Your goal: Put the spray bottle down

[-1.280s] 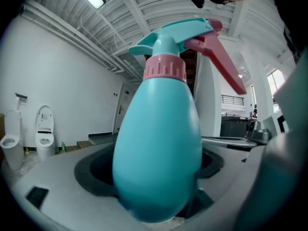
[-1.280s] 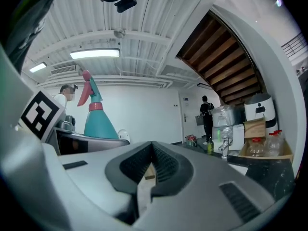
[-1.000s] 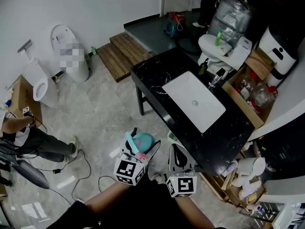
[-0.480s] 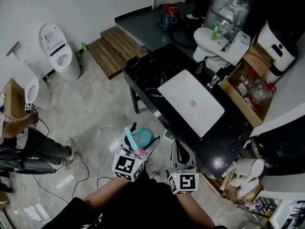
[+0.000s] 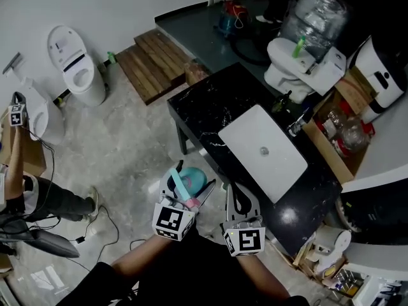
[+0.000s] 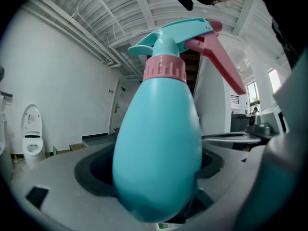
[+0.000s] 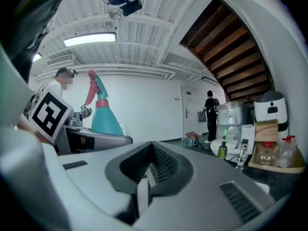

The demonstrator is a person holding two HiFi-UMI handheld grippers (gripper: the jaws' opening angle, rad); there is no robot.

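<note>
A teal spray bottle with a pink collar and pink trigger sits upright in my left gripper, which is shut on its body. In the left gripper view the spray bottle fills the middle, its nozzle pointing left and its trigger to the right. My right gripper is held beside it to the right, shut with nothing between its jaws. In the right gripper view the spray bottle stands at the left. Both grippers hang over the floor just in front of the black counter.
A white sink basin is set in the black counter, with a faucet behind it. A toilet and wooden steps stand at the back left. A person is at the left edge. Cluttered shelves lie to the right.
Both grippers have stayed nearly still with the bottle held. The head view has shifted a little, and the person at the left has raised an arm.
</note>
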